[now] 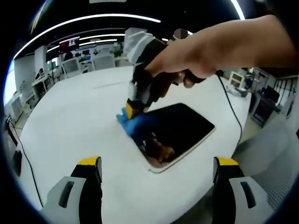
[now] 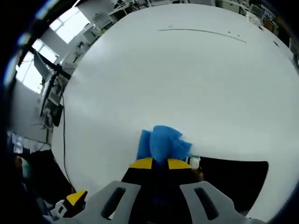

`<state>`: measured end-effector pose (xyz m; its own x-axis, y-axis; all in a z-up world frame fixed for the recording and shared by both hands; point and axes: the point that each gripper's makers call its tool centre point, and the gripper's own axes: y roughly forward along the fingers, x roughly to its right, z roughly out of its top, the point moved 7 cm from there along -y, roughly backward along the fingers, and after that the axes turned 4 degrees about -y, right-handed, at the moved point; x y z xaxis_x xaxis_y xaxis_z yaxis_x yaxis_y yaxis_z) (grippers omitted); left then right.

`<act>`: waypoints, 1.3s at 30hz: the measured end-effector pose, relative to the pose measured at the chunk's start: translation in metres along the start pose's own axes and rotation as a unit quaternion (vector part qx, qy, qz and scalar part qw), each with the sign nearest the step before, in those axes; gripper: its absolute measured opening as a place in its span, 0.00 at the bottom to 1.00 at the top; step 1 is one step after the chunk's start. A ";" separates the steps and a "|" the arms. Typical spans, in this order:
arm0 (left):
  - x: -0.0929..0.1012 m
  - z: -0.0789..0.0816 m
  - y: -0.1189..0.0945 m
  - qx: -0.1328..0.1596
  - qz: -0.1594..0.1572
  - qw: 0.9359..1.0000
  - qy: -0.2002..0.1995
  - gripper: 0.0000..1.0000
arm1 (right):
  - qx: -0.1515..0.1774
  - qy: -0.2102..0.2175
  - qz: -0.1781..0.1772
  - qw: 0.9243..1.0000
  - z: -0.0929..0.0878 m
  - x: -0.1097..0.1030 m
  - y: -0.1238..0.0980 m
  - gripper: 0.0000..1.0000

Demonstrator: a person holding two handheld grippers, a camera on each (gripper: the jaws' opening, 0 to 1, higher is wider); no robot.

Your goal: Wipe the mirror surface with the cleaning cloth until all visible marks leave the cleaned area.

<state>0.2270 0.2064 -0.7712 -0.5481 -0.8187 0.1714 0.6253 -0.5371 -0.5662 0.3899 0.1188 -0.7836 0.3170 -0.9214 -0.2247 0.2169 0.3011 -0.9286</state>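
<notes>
- Right hand-held gripper (image 2: 160,164) pinches the soft blue cloth (image 2: 163,142), centre frame, at the mirror (image 1: 180,128) corner.
- Left hand-held gripper (image 1: 159,168) gapes empty.
- Mirror looks fragile, slippery; press lightly.

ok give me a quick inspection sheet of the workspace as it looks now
surface: white round table, bare around the job
job's things: mirror flat on the table, dark glass, pale rim; blue cleaning cloth bunched at its corner
clutter: nothing seen
grippers: right hand-held gripper shut on the cloth, pressing it at the mirror's edge, a hand holding it; left hand-held gripper open, holding nothing
cables: black cable running across the table past the mirror
surroundings: office desks and chairs, ceiling strip lights
</notes>
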 end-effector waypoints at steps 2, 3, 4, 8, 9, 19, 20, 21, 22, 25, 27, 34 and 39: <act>0.000 0.000 0.000 0.000 0.000 1.000 0.001 0.99 | 0.000 0.003 0.003 1.000 0.000 0.000 0.000 0.04; 0.000 0.000 0.000 0.000 0.000 1.000 0.001 0.99 | -0.001 0.004 0.005 1.000 0.000 0.001 -0.001 0.04; 0.000 0.000 0.000 -0.001 0.000 1.000 0.000 0.99 | -0.001 0.005 0.006 1.000 0.000 0.001 -0.001 0.04; 0.000 0.000 0.000 0.001 0.000 1.000 -0.002 0.99 | 0.000 0.002 0.010 1.000 0.000 0.003 0.000 0.04; 0.000 0.000 0.000 0.002 0.000 1.000 -0.001 0.99 | 0.001 0.002 0.011 1.000 0.000 0.003 0.000 0.04; 0.001 0.001 -0.001 -0.001 -0.002 1.000 0.005 0.99 | 0.016 -0.001 0.011 1.000 -0.003 0.003 0.000 0.03; 0.001 0.001 -0.001 -0.001 -0.001 1.000 0.005 0.99 | 0.016 -0.005 0.011 1.000 -0.005 0.002 -0.001 0.03; 0.001 0.001 -0.001 -0.001 -0.001 1.000 0.004 0.99 | 0.016 -0.008 0.011 1.000 -0.006 0.001 -0.002 0.03; 0.001 0.001 -0.001 -0.001 -0.001 1.000 0.003 0.99 | 0.015 -0.009 0.012 1.000 -0.007 0.001 -0.002 0.03; 0.001 0.001 -0.001 -0.001 0.000 1.000 0.002 0.99 | 0.010 -0.017 0.013 1.000 -0.010 -0.001 -0.003 0.03; 0.000 0.001 -0.001 0.000 0.001 1.000 0.002 0.99 | 0.011 -0.014 0.015 1.000 -0.011 -0.001 -0.004 0.03; -0.001 0.001 -0.002 0.002 0.002 1.000 0.001 0.99 | 0.013 -0.011 0.021 1.000 -0.014 -0.001 0.000 0.03; -0.001 0.001 -0.002 0.003 0.002 1.000 0.002 0.99 | 0.014 -0.014 0.026 0.999 -0.019 -0.003 -0.001 0.03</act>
<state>0.2269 0.2075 -0.7694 -0.5486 -0.8195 0.1655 0.6302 -0.5354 -0.5623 0.3709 0.1166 -0.7880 0.3546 -0.8970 -0.2641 0.2254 0.3561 -0.9068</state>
